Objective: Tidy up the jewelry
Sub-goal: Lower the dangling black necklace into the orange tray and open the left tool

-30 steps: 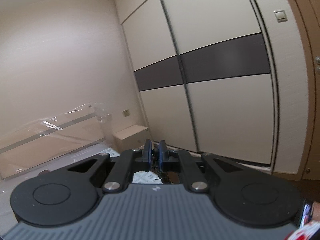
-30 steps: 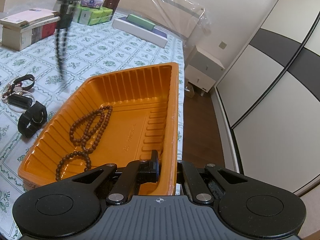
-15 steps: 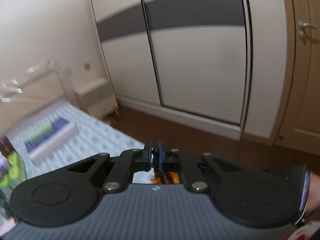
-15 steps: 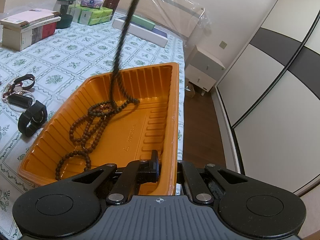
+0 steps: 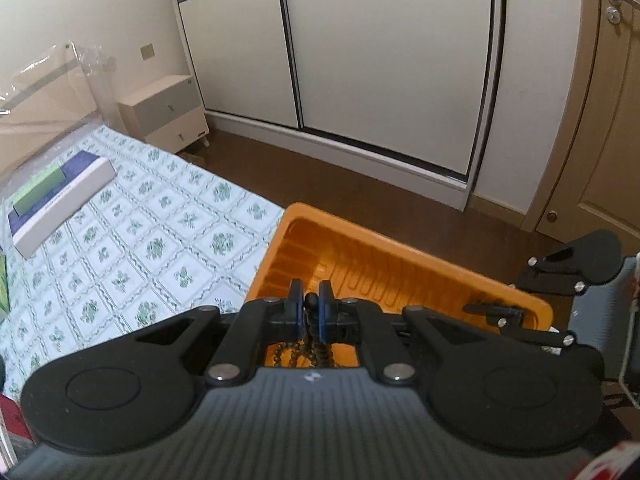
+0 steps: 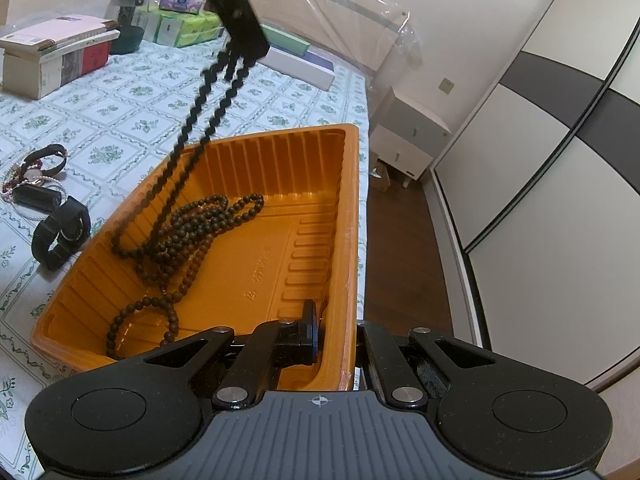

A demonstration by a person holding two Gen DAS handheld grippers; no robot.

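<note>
An orange ribbed tray [image 6: 352, 200] sits on the flower-patterned cloth near the table's right edge. My left gripper [image 5: 309, 308] is shut on a dark bead necklace [image 6: 192, 128], which hangs from it at a slant and piles up on the tray floor. In the right wrist view the left gripper [image 6: 236, 12] hangs above the tray's far left side. A brown bead strand [image 6: 140, 308] lies in the tray's near left part. My right gripper [image 6: 336, 336] is shut on the tray's near right rim, one finger inside the wall. The left wrist view shows the tray [image 5: 400, 240] and the right gripper [image 5: 500, 316] too.
Left of the tray, a black watch [image 6: 60, 232] and other small wristbands [image 6: 44, 160] lie on the cloth. At the back are stacked books [image 6: 52, 52], green tissue packs [image 6: 180, 28] and a long white box [image 6: 304, 64]. Brown floor [image 6: 400, 260] drops off right of the tray.
My left gripper has come down and tipped toward the tray. The dark necklace, first dangling left of the tray, now trails into it and heaps on the floor. The right gripper has not moved.
</note>
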